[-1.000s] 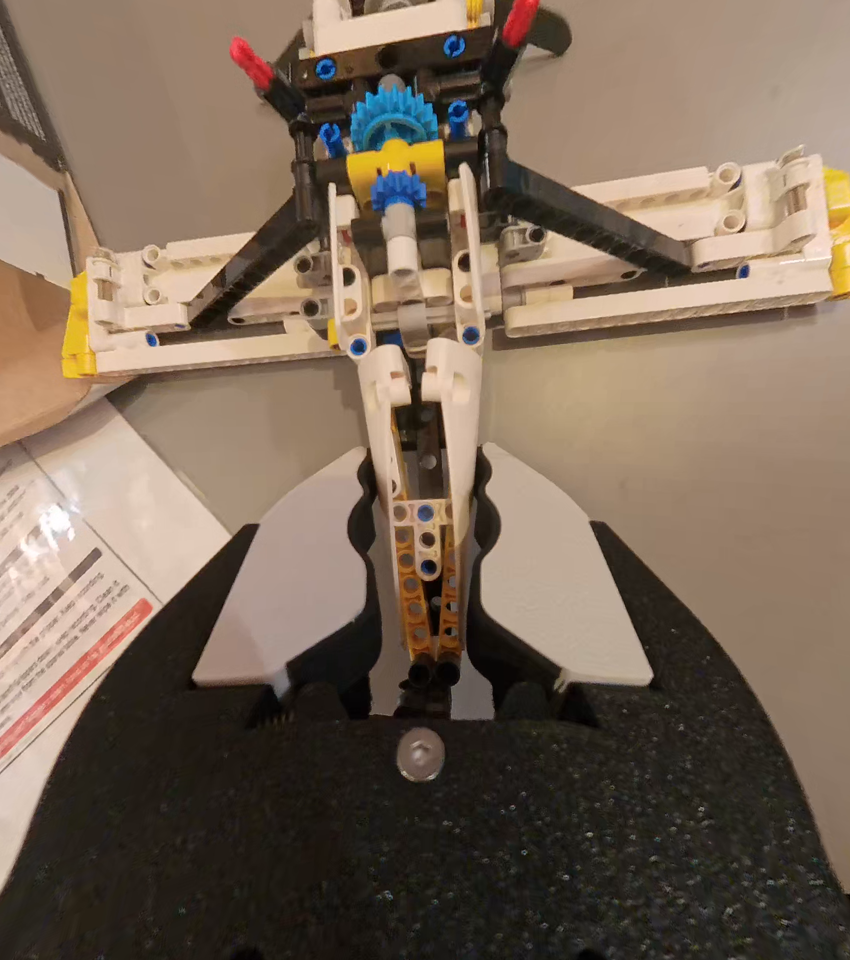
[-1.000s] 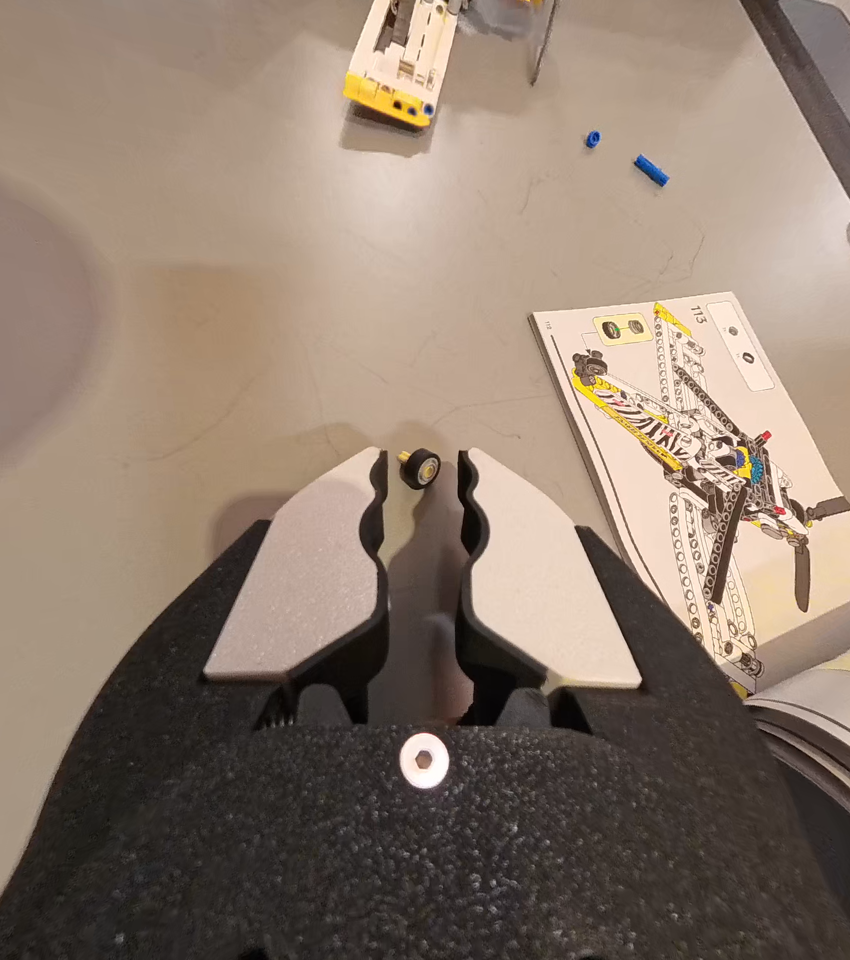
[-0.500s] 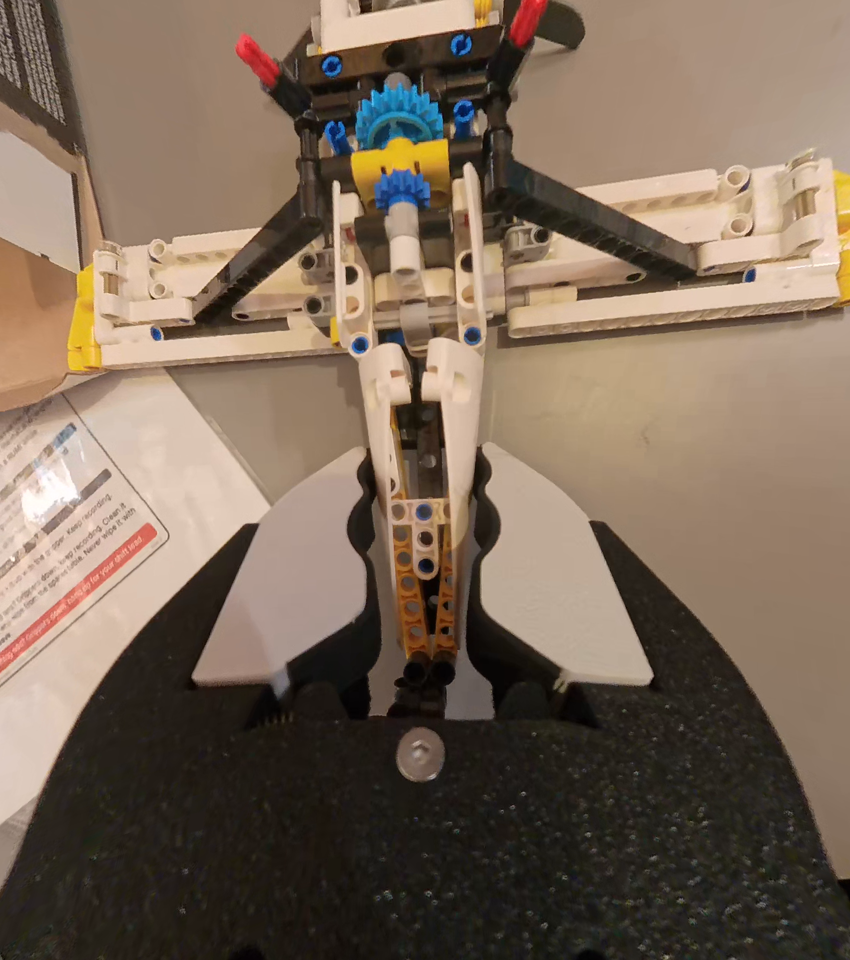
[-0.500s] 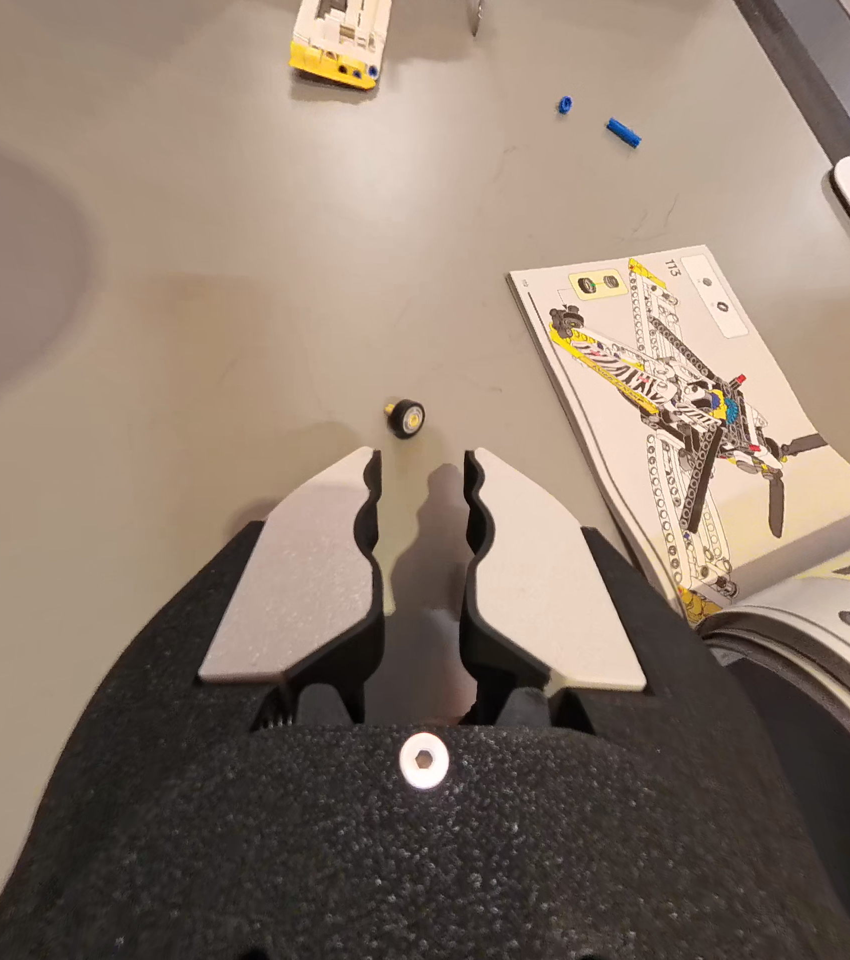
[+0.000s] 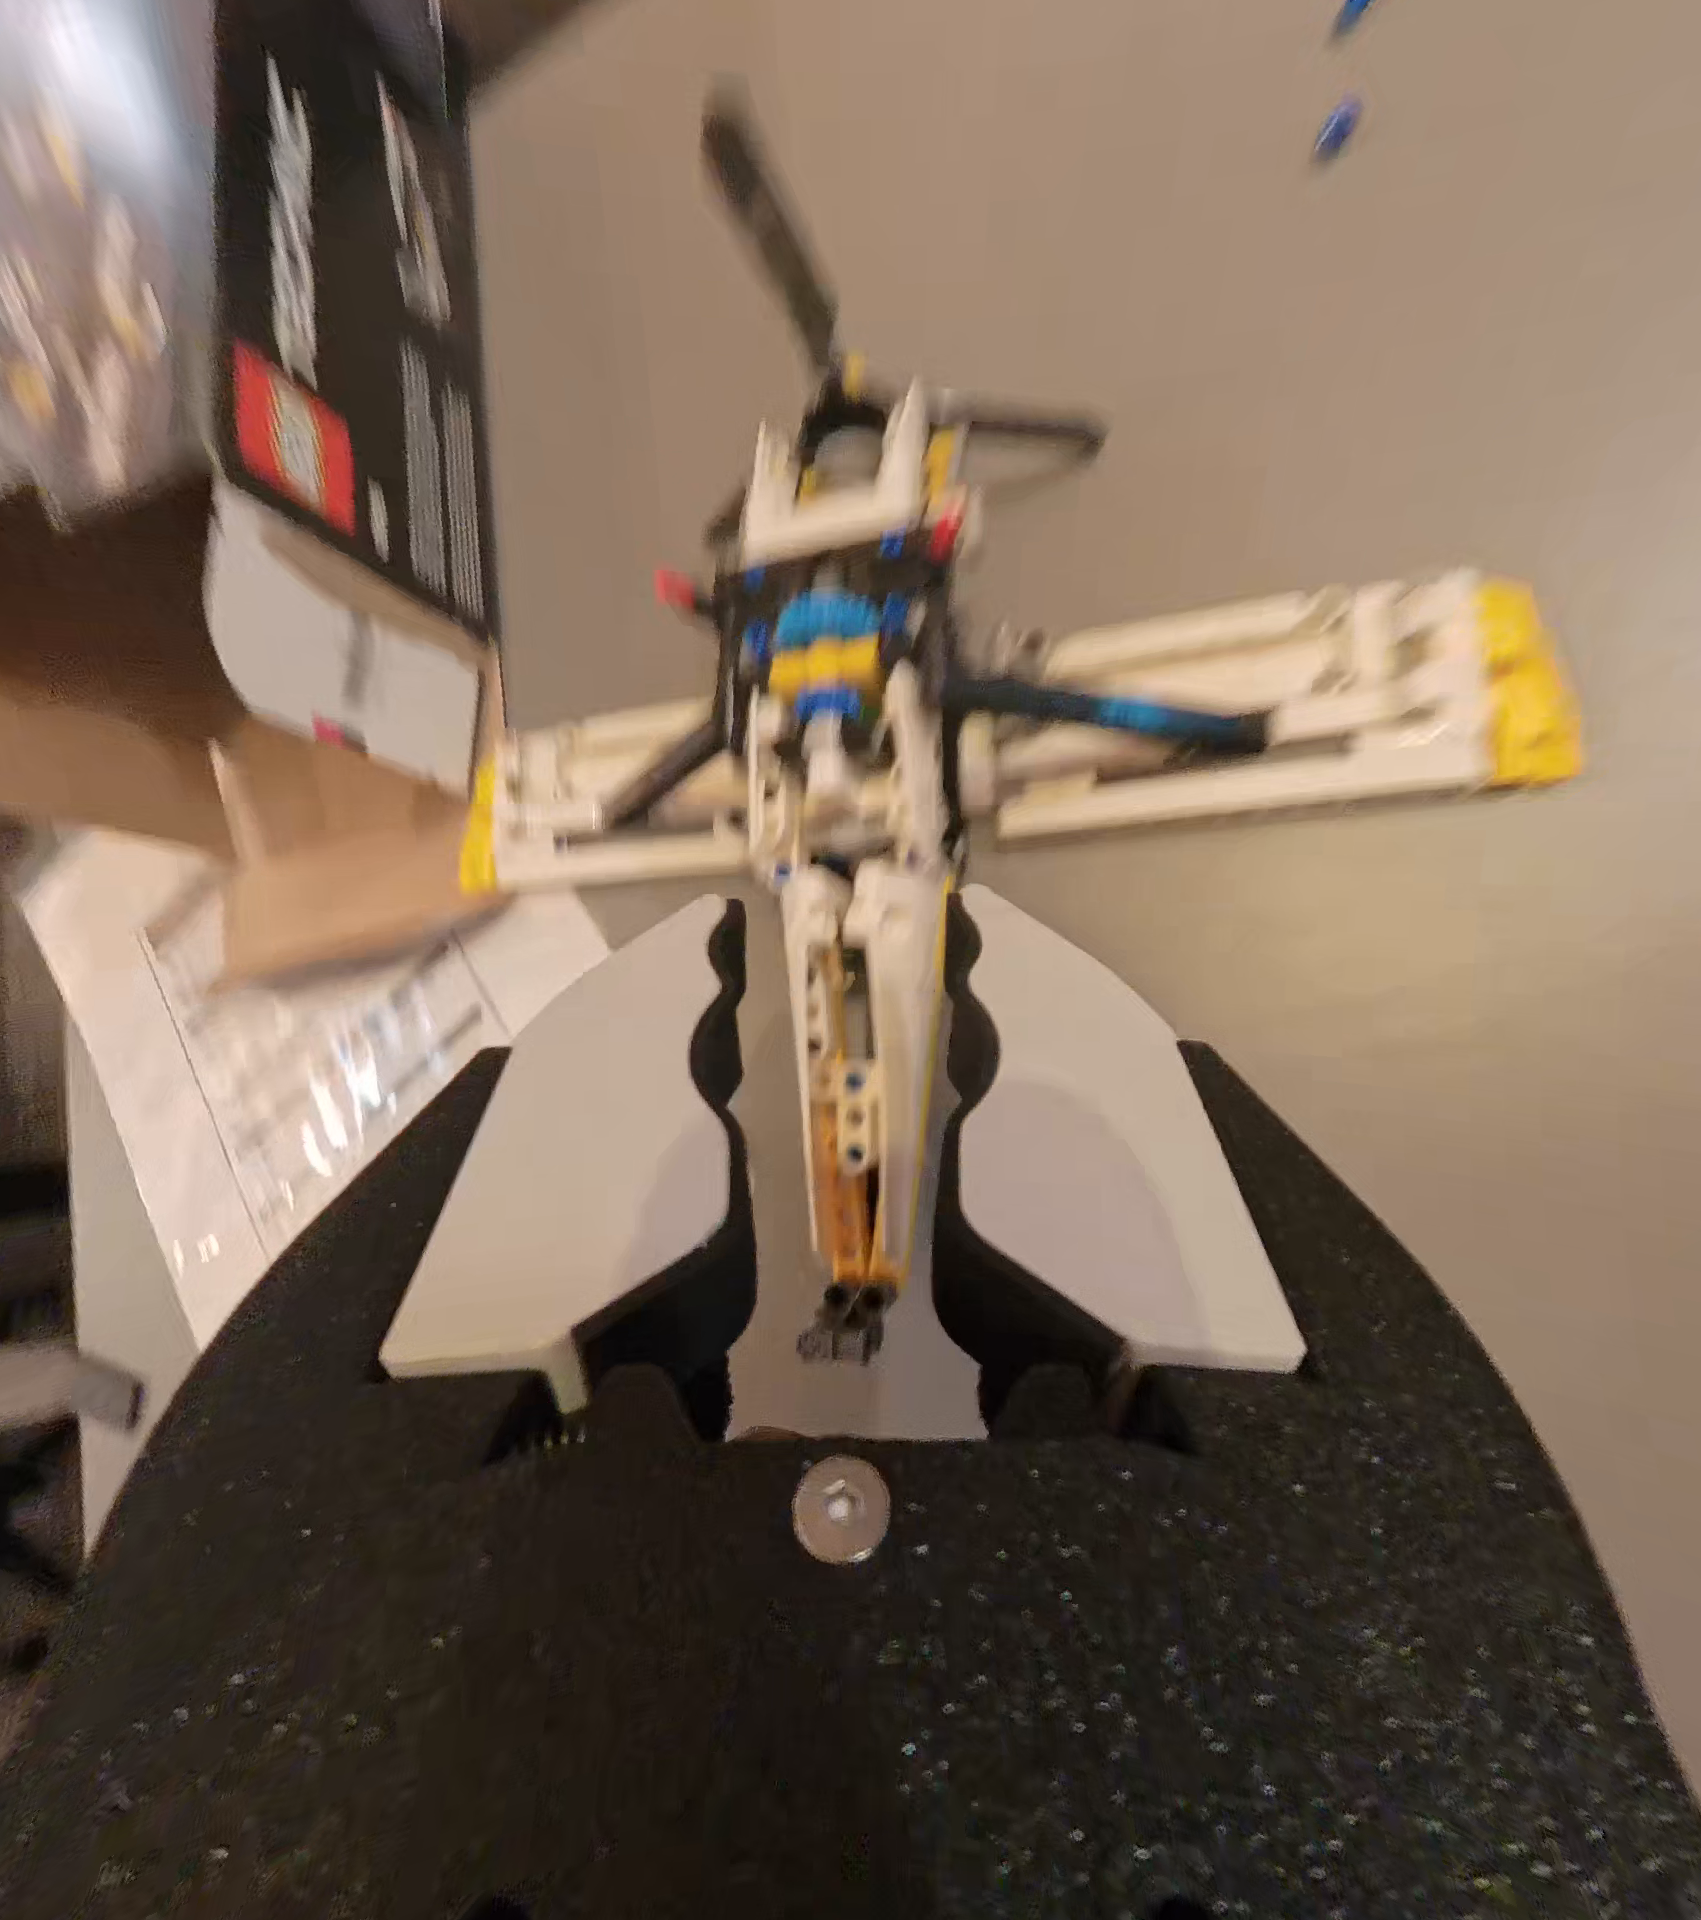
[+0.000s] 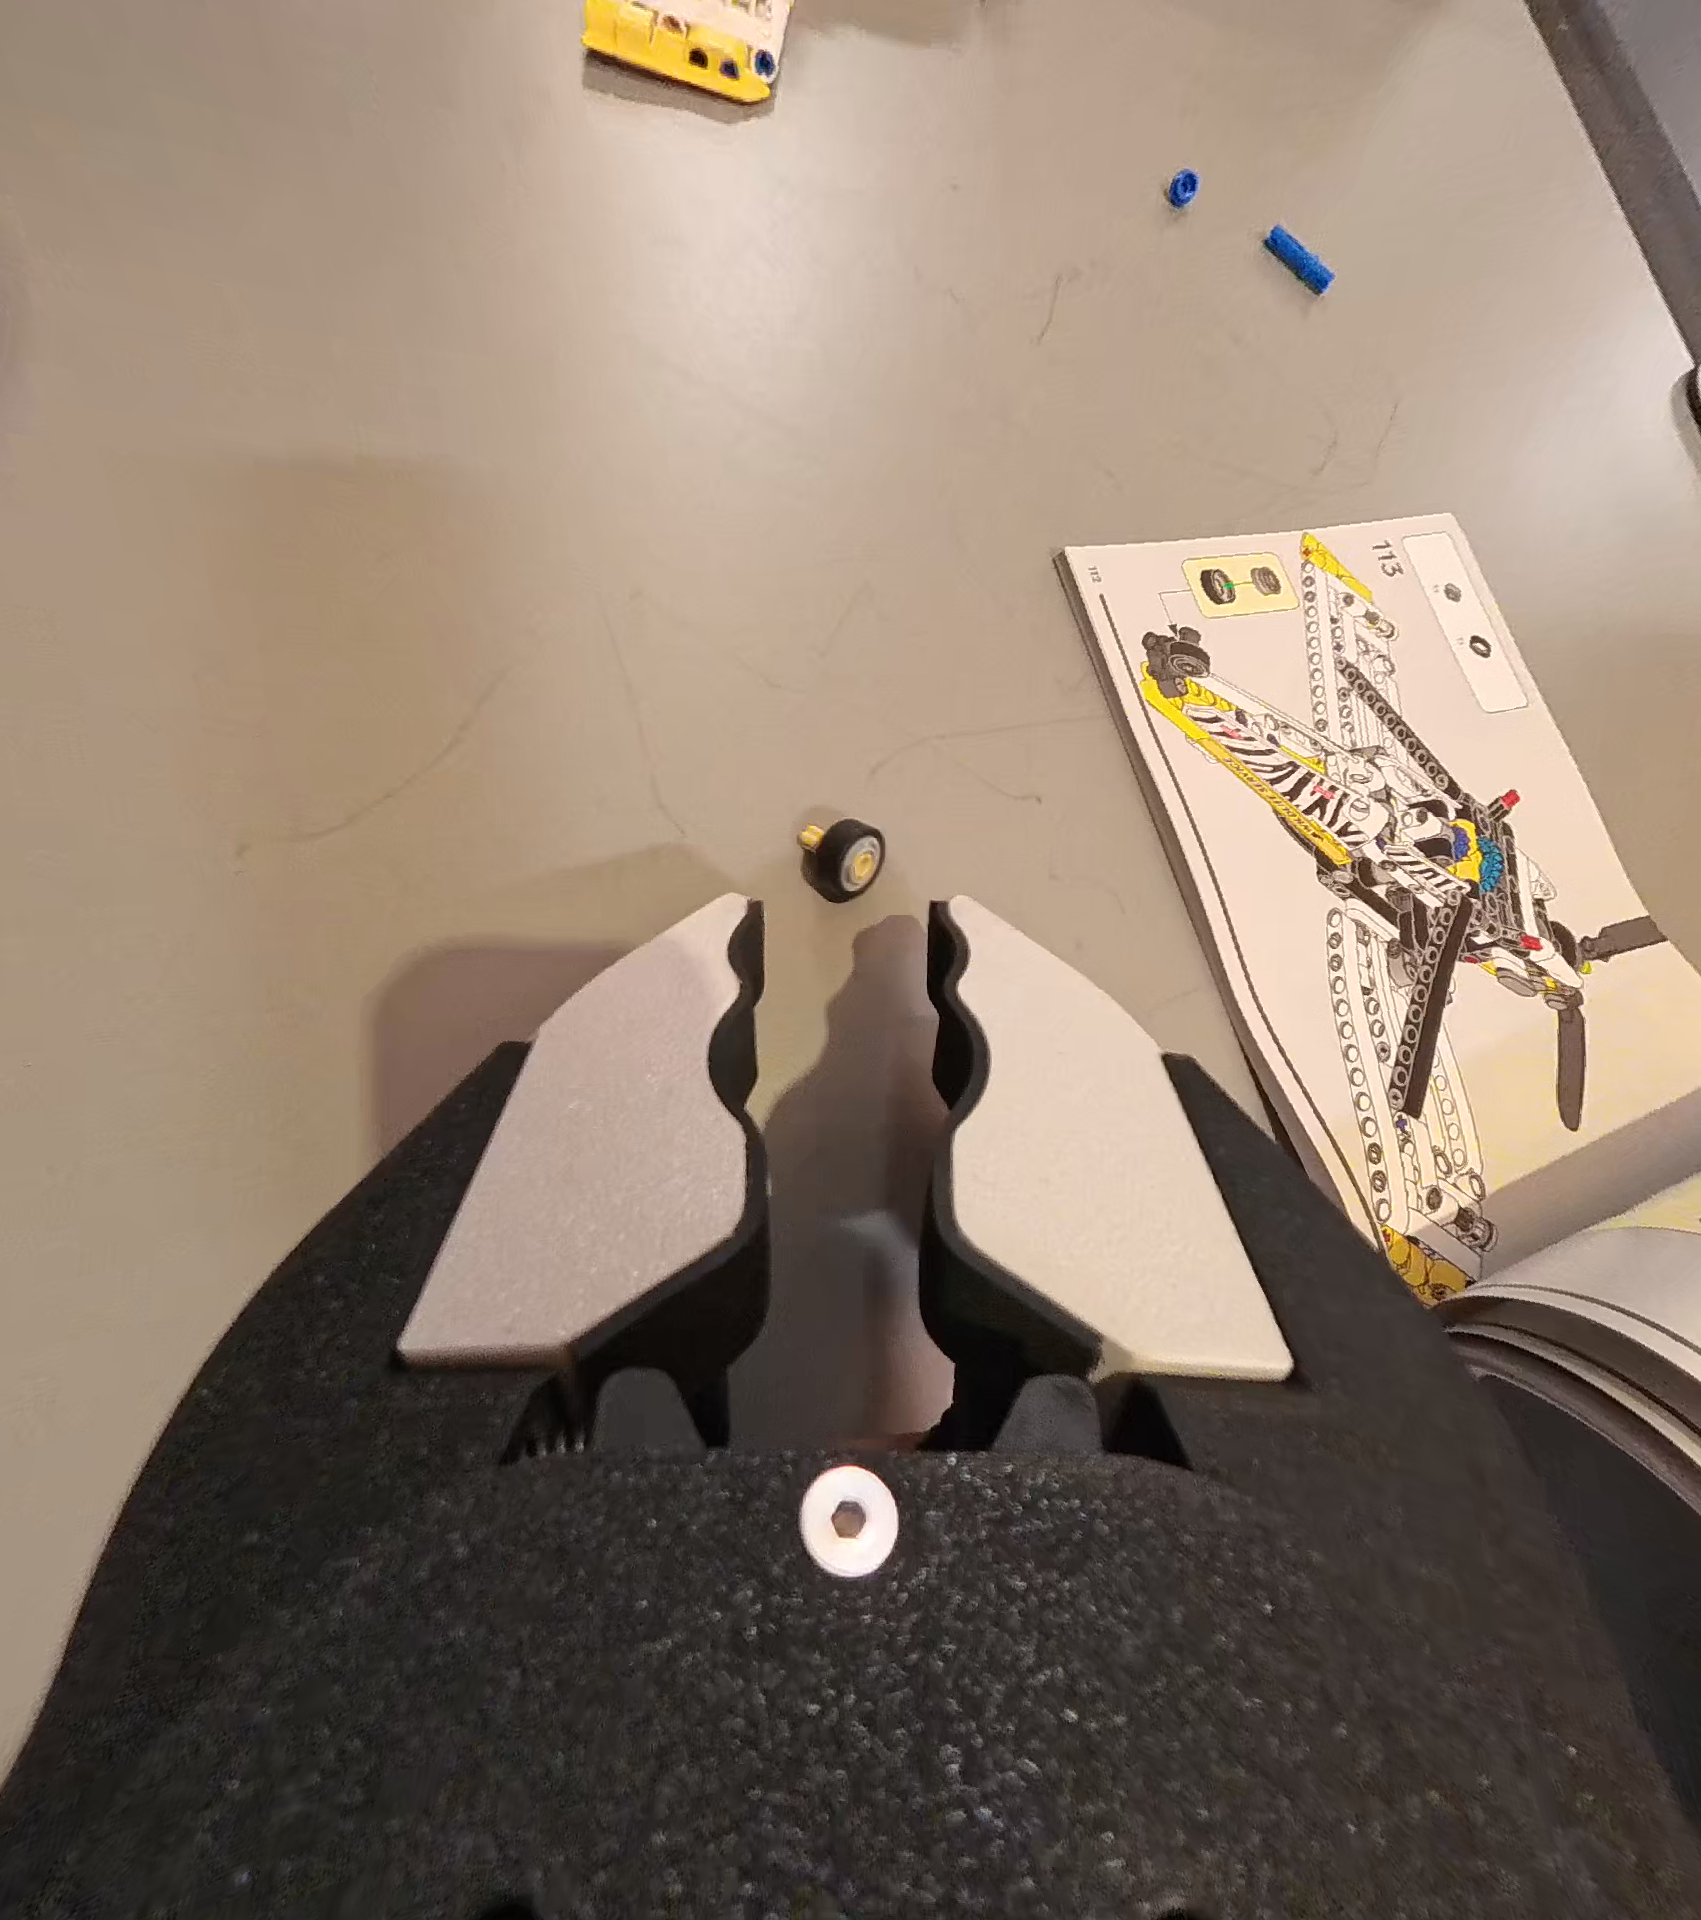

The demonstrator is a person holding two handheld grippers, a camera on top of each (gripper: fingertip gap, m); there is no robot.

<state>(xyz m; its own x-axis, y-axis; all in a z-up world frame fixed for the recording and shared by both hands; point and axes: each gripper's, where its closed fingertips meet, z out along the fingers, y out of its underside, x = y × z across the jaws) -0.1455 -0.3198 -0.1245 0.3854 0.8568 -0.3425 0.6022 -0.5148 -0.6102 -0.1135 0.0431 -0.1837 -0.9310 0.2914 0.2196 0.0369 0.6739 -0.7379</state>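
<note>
Grippers over a grey table (image 6: 410, 520). The left gripper (image 5: 846, 914) has its jaws closed on the tail of a white, yellow and black brick-built model aeroplane (image 5: 1033, 717), a cardboard box (image 5: 202, 623) to its left. The right gripper (image 6: 844, 909) hovers with jaws parted and bare, just behind a small black wheel with a yellow axle (image 6: 844, 860) lying on the table. An open instruction booklet (image 6: 1397, 852) lies to its right.

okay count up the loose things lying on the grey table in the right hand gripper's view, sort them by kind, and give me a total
Small black wheel on a yellow pin, just ahead of the right gripper: 1
Blue pins: 2
Open instruction booklet: 1
Yellow and white wing tip, at the top edge: 1
Total: 5
</note>
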